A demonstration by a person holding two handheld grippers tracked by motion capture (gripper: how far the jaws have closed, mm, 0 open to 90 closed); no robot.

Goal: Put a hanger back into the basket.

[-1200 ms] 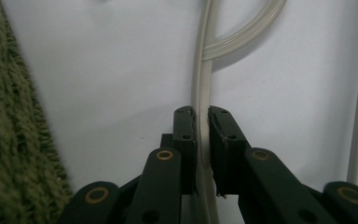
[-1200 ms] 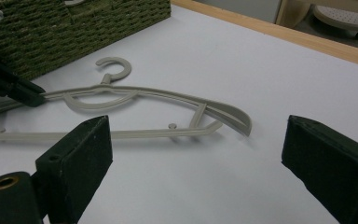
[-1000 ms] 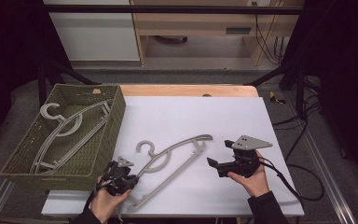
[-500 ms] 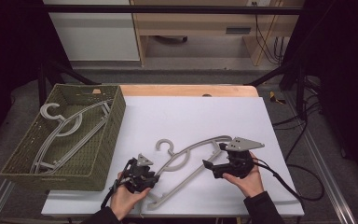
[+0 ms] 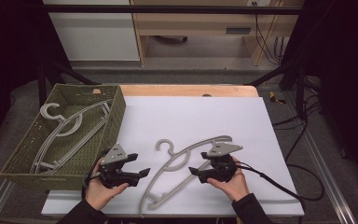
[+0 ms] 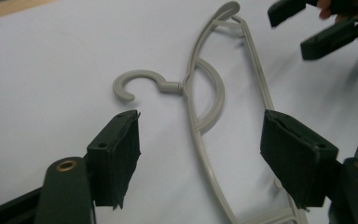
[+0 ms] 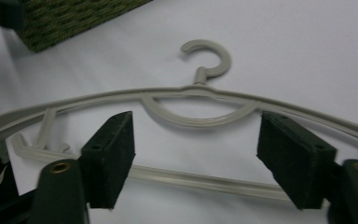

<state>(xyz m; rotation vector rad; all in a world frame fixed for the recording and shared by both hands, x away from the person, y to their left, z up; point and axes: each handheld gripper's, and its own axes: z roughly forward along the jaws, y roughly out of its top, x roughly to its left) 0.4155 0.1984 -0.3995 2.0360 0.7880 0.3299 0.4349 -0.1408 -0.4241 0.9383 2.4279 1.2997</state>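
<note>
Hanger (image 5: 182, 170) flat on white table (image 5: 205, 116) btwn both grippers; left gripper (image 5: 142, 164) released, right gripper (image 5: 196, 173) released; no legible writing

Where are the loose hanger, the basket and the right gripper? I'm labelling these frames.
loose hanger (image 5: 165, 145), high view, its hook.
basket (image 5: 115, 112), high view, right wall.
right gripper (image 5: 196, 173), high view, between its fingertips.
</note>
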